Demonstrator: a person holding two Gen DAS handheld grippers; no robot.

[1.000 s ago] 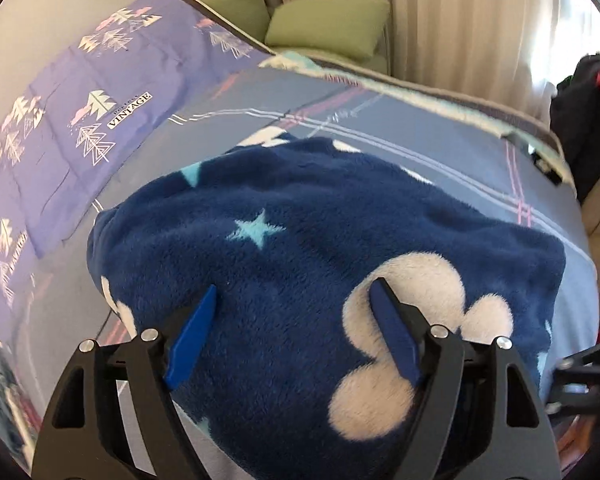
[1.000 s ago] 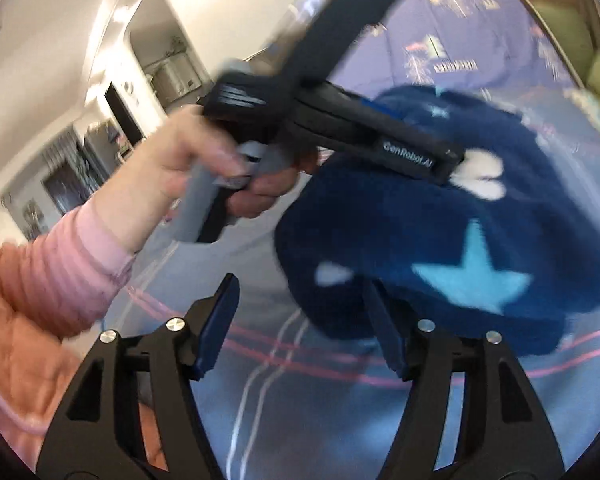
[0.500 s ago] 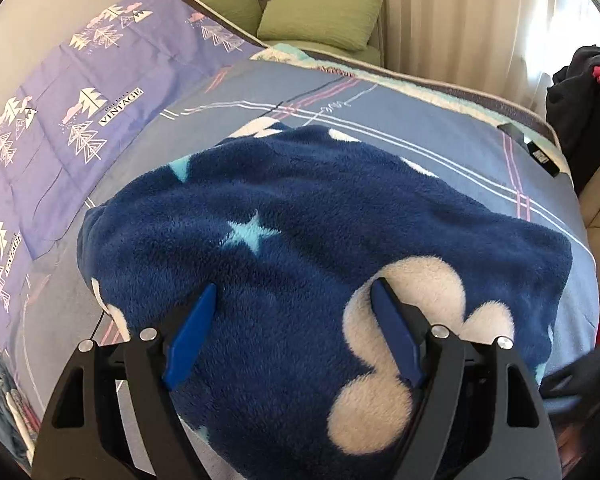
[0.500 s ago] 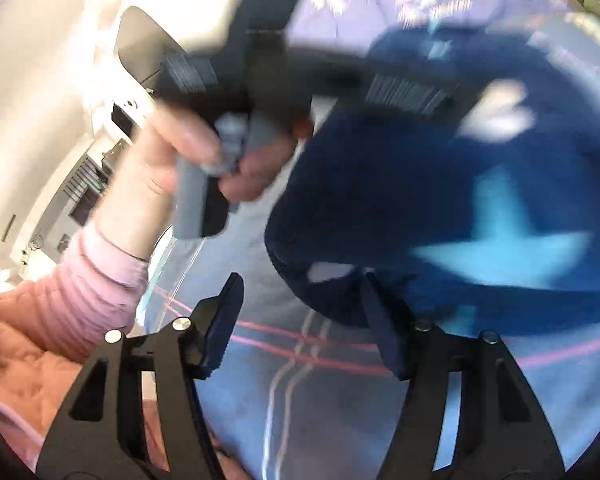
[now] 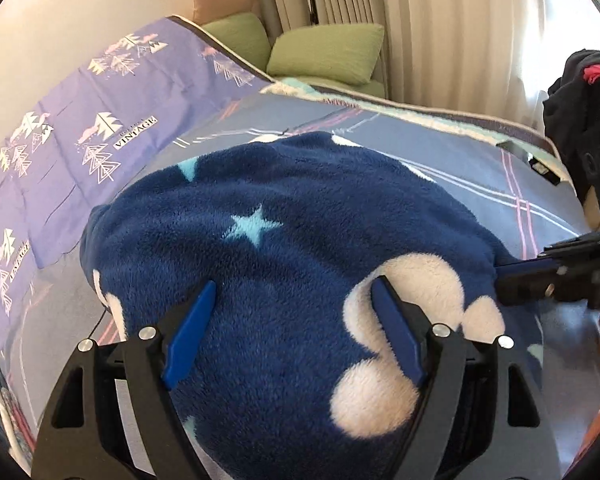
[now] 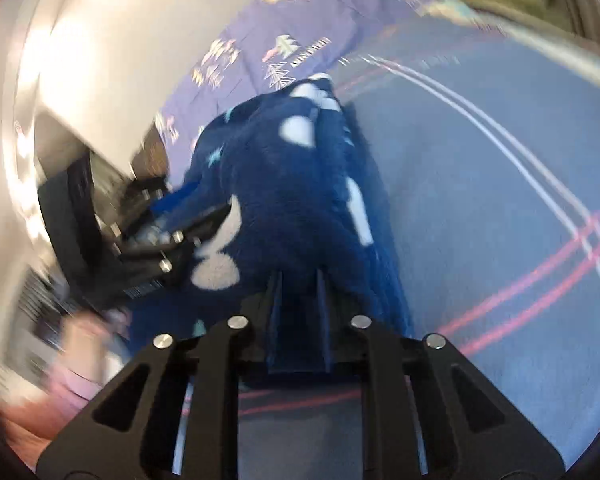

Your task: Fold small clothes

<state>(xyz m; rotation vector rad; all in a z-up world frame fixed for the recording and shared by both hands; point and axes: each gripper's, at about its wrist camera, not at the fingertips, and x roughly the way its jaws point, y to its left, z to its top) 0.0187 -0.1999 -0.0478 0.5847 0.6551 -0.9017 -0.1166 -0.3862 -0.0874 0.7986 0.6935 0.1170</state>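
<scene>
A dark blue fleece garment [image 5: 284,264] with light stars and white blobs lies in a heap on the bed. My left gripper [image 5: 294,300] is open, its blue fingers resting on the fleece on either side of a bulge. In the right wrist view my right gripper [image 6: 298,280] has its fingers close together, shut on an edge of the fleece garment [image 6: 284,200]. The right gripper also shows at the right edge of the left wrist view [image 5: 540,272], at the fleece's right corner. The left gripper shows blurred in the right wrist view [image 6: 168,236].
The bed has a blue-grey checked cover [image 5: 480,168] with pink and white lines. A purple printed quilt [image 5: 80,128] lies along the wall. Green cushions [image 5: 324,52] and curtains are at the far end. Dark clothes [image 5: 584,92] hang at the right.
My right gripper swung round to the fleece's right edge and closed on it. My left gripper stayed open on the fleece, nearly still.
</scene>
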